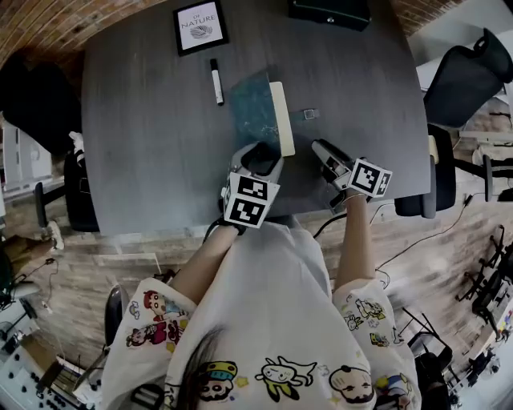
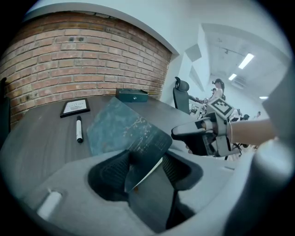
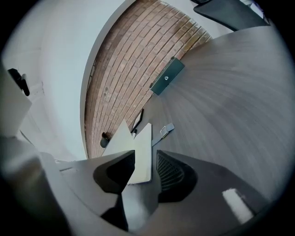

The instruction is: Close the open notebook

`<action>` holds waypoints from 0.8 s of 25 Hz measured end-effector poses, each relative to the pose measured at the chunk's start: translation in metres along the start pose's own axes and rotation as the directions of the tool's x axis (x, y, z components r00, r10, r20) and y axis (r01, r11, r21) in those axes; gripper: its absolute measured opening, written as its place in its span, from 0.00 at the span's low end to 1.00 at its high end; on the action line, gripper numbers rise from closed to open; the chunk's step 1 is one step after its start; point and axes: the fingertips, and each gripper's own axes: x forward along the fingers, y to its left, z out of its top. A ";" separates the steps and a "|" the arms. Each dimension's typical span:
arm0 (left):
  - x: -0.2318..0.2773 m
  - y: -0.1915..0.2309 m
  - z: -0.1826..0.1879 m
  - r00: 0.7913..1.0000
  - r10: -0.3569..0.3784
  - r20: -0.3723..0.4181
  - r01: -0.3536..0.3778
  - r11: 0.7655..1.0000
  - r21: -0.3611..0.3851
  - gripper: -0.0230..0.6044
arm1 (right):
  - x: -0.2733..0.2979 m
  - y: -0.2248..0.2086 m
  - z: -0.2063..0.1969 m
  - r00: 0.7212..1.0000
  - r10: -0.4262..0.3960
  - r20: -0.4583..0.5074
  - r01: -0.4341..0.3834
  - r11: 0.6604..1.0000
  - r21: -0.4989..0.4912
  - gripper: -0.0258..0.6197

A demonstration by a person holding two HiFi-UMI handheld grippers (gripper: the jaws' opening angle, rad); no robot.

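Note:
The notebook lies on the dark table with its teal cover up and a cream strip of pages showing along its right side. In the left gripper view the teal cover stands tilted, its near corner raised off the pages. That corner sits between the wide jaws of my left gripper, and the pads do not press on it. My left gripper is at the notebook's near edge. My right gripper hangs open just right of the notebook, holding nothing. From the right gripper the cream pages lie beyond the fingertips.
A black marker lies left of the notebook. A framed picture sits at the far edge and a dark box at the far right. A small clip lies right of the notebook. Office chairs stand to the right.

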 end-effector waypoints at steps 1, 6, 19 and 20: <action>0.004 -0.002 -0.002 1.000 -0.004 -0.010 0.004 1.000 0.012 0.40 | -0.002 -0.002 -0.001 1.000 -0.005 0.006 0.005 1.000 0.006 0.28; 0.023 -0.012 -0.011 0.998 -0.022 -0.056 0.026 0.997 0.075 0.42 | -0.013 -0.008 -0.006 0.999 -0.026 0.023 0.025 0.999 0.032 0.28; 0.046 -0.010 -0.026 0.993 -0.054 -0.103 0.059 0.997 0.043 0.40 | -0.016 -0.007 -0.010 0.999 -0.029 0.023 0.028 0.999 0.040 0.29; 0.045 -0.009 -0.024 0.994 -0.054 -0.095 0.058 0.998 0.039 0.40 | -0.016 -0.006 -0.009 0.999 -0.026 0.020 0.025 0.999 0.037 0.29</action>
